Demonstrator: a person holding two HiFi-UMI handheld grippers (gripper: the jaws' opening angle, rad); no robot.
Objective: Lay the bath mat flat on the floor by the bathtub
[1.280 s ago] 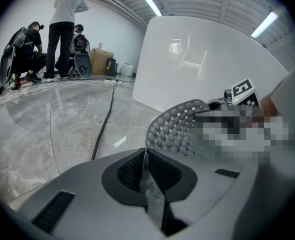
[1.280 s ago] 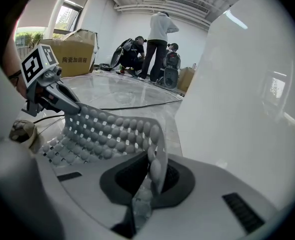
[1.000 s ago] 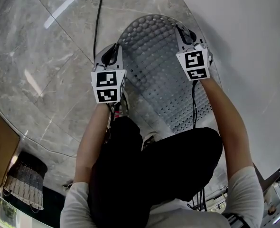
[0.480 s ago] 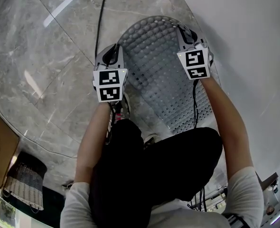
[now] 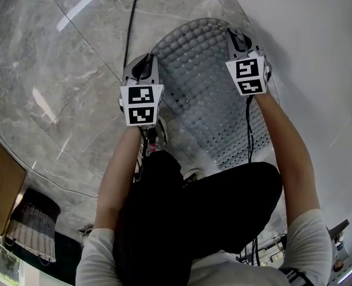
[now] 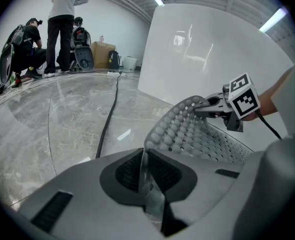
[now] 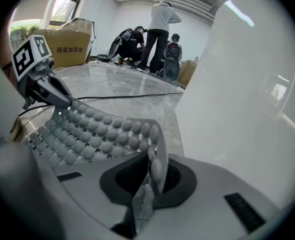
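Note:
The bath mat (image 5: pixel 203 88) is a grey rubber sheet with round bumps and holes, held up off the marble floor (image 5: pixel 56 70) beside the white bathtub wall (image 5: pixel 319 58). My left gripper (image 5: pixel 141 70) is shut on its left edge, the mat (image 6: pixel 187 134) pinched between the jaws. My right gripper (image 5: pixel 240 43) is shut on the mat's right edge (image 7: pixel 155 159), next to the tub wall (image 7: pixel 237 94). The mat (image 7: pixel 97 129) sags between the two grippers, and each gripper shows in the other's view: left gripper (image 7: pixel 47 91), right gripper (image 6: pixel 222 109).
A black cable (image 5: pixel 128 28) runs across the floor left of the mat. A cardboard box (image 5: pixel 0 189) and a woven basket (image 5: pixel 33 228) stand at lower left. My knees (image 5: pixel 194 213) are below the mat. Several people (image 7: pixel 152 34) and boxes are far across the room.
Both grippers and the mat have shifted slightly right and a little down in the head view; the grips are unchanged.

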